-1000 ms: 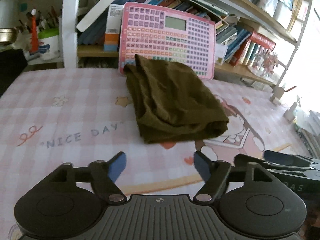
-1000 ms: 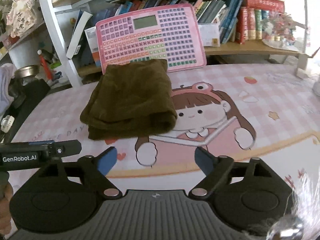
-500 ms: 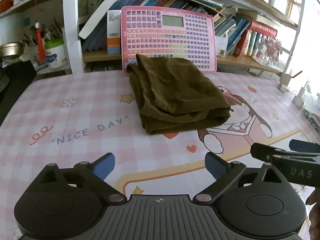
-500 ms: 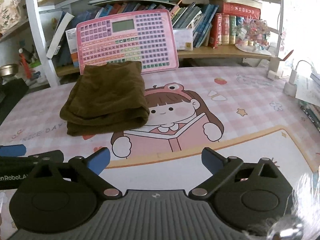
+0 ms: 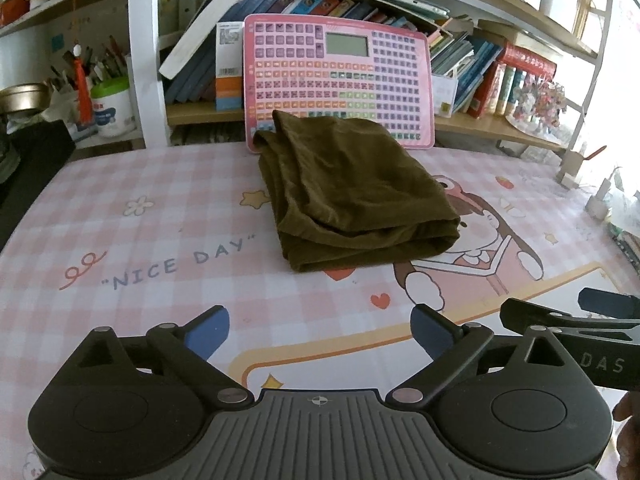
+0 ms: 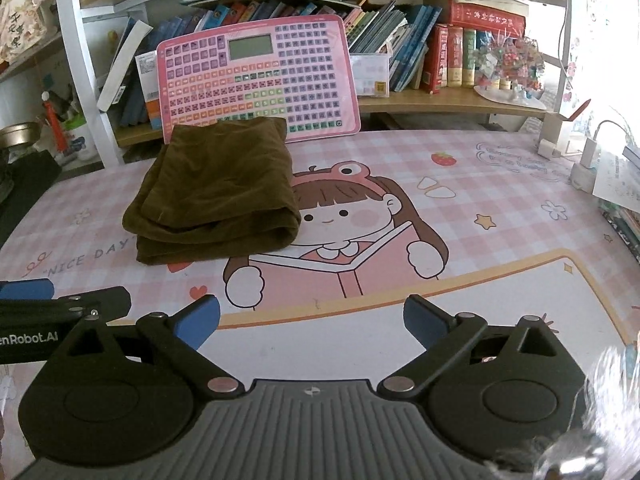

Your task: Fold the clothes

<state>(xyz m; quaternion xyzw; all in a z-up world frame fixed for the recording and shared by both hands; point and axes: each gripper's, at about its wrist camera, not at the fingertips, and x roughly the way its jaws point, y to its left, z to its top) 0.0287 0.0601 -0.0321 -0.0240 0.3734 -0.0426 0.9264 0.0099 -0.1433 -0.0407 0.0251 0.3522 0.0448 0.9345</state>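
Observation:
A dark olive-brown garment lies folded into a thick rectangle on the pink checked desk mat, its far edge against a pink keyboard toy. My left gripper hovers over the mat's near side, well short of the garment, open with nothing between its blue-padded fingers. My right gripper is likewise open and empty, set back from the garment, which lies ahead and to its left. Each gripper's fingers show at the edge of the other's view.
A pink keyboard toy leans against a bookshelf full of books behind the garment. A cup of pens stands at the far left. Chargers and papers crowd the right edge. A cartoon girl print covers the mat's middle.
Both grippers opened wider and drew back from the folded garment, which now sits farther off in each view. The garment itself has not moved.

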